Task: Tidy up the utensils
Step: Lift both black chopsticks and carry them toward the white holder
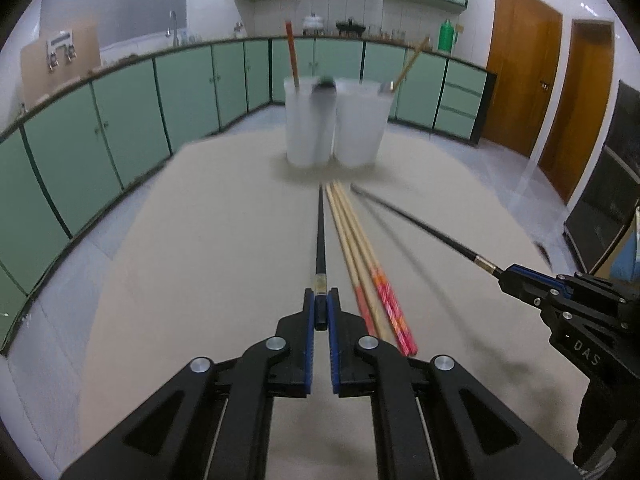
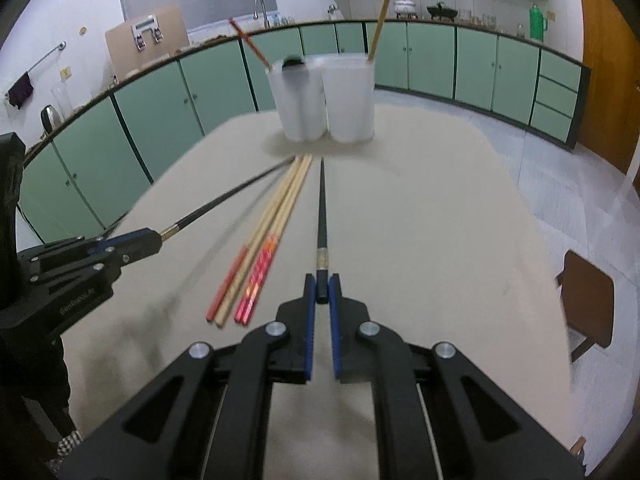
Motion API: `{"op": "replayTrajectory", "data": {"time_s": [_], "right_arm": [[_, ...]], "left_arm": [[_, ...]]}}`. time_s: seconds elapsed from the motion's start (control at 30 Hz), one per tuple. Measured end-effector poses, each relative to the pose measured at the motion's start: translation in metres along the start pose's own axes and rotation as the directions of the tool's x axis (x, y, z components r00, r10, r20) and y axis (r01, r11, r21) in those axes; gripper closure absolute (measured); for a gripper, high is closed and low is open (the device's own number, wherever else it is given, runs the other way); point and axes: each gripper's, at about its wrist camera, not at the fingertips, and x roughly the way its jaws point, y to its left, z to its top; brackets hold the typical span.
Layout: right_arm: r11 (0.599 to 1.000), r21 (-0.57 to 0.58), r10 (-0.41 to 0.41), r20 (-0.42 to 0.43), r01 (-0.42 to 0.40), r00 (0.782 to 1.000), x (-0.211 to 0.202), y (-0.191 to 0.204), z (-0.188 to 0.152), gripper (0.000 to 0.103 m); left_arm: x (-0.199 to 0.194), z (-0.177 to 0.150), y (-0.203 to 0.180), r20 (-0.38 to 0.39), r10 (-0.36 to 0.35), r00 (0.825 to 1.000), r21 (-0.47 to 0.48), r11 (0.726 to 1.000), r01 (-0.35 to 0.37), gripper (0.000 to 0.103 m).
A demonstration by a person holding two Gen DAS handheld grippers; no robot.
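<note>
My left gripper (image 1: 321, 310) is shut on the back end of a black chopstick (image 1: 320, 232), lifted above the table. My right gripper (image 2: 322, 290) is shut on a second black chopstick (image 2: 322, 208); it also shows at the right of the left wrist view (image 1: 505, 276). Several wooden chopsticks with red patterned ends (image 1: 360, 256) lie on the table between the two grippers, also in the right wrist view (image 2: 268, 240). Two translucent white cups (image 1: 310, 124) (image 1: 362, 124) stand side by side ahead. The left cup holds a red chopstick (image 1: 291, 54) and a dark utensil; the right cup holds a wooden one (image 1: 410, 62).
The beige table (image 1: 224, 240) has its left edge close by, with tiled floor beyond. Green cabinets (image 1: 120, 120) curve around the room. A brown chair (image 2: 586, 300) stands at the table's right side. Wooden doors (image 1: 520, 80) are at the far right.
</note>
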Motion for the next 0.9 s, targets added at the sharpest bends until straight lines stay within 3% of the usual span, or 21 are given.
{"op": "replayTrajectory", "data": {"time_s": [0.4,0.67,0.9], "right_arm": [[0.999,-0.05,0.024,0.119,-0.018,0.993,-0.045,-0.002,0.082,0.097],[0.993,-0.092,0.082,0.12,-0.071,0.989,-0.056,0.003,0.139,0.097],[0.988,-0.14,0.091,0.139,-0.072,0.986,-0.069,0.011,0.17,0.097]], "left_arm": [[-0.05,0.073,0.004,0.177,-0.039,0.983,0.032,0.999,0.034,0.097],[-0.057,0.113,0.0,0.216,-0.075,0.974,0.062,0.996,0.063,0.097],[-0.069,0.132,-0.005,0.245,-0.113,0.963,0.078,0.992,0.096,0.097]]}}
